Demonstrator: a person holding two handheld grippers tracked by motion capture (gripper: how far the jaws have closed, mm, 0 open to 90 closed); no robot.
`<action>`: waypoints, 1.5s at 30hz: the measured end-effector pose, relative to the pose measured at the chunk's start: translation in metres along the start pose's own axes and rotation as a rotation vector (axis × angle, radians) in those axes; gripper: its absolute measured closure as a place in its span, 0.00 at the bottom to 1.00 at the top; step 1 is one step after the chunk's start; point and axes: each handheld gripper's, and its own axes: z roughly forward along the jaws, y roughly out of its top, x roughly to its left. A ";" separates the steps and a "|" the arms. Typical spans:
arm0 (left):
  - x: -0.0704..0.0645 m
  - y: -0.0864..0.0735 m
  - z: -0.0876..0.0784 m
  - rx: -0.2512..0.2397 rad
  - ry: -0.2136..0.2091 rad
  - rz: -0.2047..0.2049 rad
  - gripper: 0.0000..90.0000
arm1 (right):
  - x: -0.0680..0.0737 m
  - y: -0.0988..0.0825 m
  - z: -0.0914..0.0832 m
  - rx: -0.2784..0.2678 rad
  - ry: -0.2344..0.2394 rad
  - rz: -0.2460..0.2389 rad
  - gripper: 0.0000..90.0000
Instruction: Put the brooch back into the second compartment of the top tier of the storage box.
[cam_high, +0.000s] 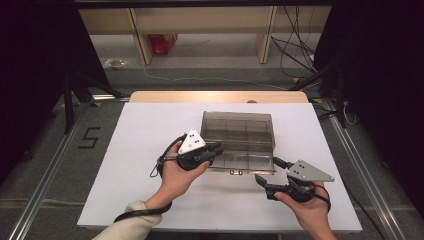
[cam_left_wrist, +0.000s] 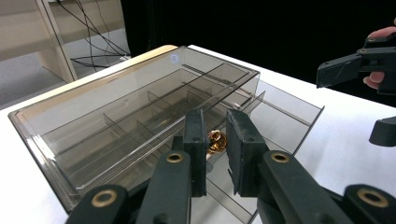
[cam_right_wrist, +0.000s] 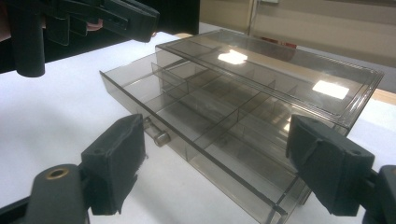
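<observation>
A smoky clear plastic box (cam_high: 238, 122) stands mid-table with its divided drawer (cam_high: 250, 161) pulled out toward me. My left gripper (cam_high: 218, 148) hangs over the drawer's left end. In the left gripper view its jaws (cam_left_wrist: 217, 122) stand close together with a small gold object (cam_left_wrist: 216, 141) in the narrow gap, seemingly pinched. My right gripper (cam_high: 264, 183) rests low at the drawer's front right, jaws wide open (cam_right_wrist: 215, 130) and empty, facing the drawer (cam_right_wrist: 205, 121) and its small knob (cam_right_wrist: 159, 136). The box (cam_left_wrist: 116, 107) lies just beyond the left jaws.
The box sits on a white sheet (cam_high: 140, 150) over a wooden table. A red bag (cam_high: 163, 43), cables and shelf legs lie on the floor beyond. Dark stands flank the table on both sides.
</observation>
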 end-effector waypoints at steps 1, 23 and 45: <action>0.000 0.000 0.000 -0.001 0.000 0.002 0.87 | 0.000 0.000 0.000 -0.001 0.000 0.000 0.23; -0.008 0.002 0.010 0.008 -0.016 0.006 0.87 | 0.000 0.000 0.000 -0.001 -0.001 -0.004 0.23; -0.012 0.002 0.019 0.023 -0.033 0.022 0.87 | 0.000 0.000 0.000 -0.001 -0.001 -0.003 0.23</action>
